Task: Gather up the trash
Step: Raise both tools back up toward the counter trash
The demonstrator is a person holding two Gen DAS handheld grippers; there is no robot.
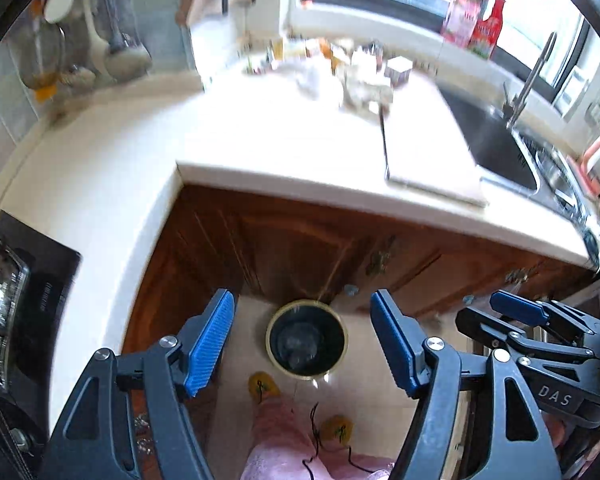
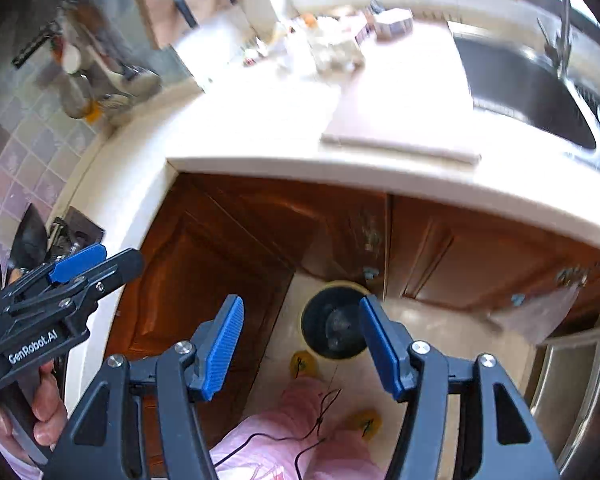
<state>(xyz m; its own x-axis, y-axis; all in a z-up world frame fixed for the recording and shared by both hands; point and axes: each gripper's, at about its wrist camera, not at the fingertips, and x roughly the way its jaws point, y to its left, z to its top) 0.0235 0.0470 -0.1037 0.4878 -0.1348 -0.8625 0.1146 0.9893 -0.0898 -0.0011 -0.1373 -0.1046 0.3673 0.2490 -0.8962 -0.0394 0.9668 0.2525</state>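
Observation:
A round trash bin (image 1: 306,339) with a black liner and yellow rim stands on the floor by the wooden cabinets; it also shows in the right wrist view (image 2: 332,326). Crumpled white trash (image 1: 356,88) lies blurred at the back of the white counter, also in the right wrist view (image 2: 332,52). My left gripper (image 1: 302,338) is open and empty, high above the bin. My right gripper (image 2: 302,346) is open and empty, also above the bin. Each gripper shows in the other's view, the right one (image 1: 516,312) and the left one (image 2: 80,264).
A white cutting board (image 2: 404,104) lies on the counter next to the dark sink (image 1: 496,140) with a tap. Utensils (image 1: 112,40) hang on the left wall. A stove (image 1: 16,300) is at far left. The person's pink trousers (image 2: 292,440) and yellow slippers are below.

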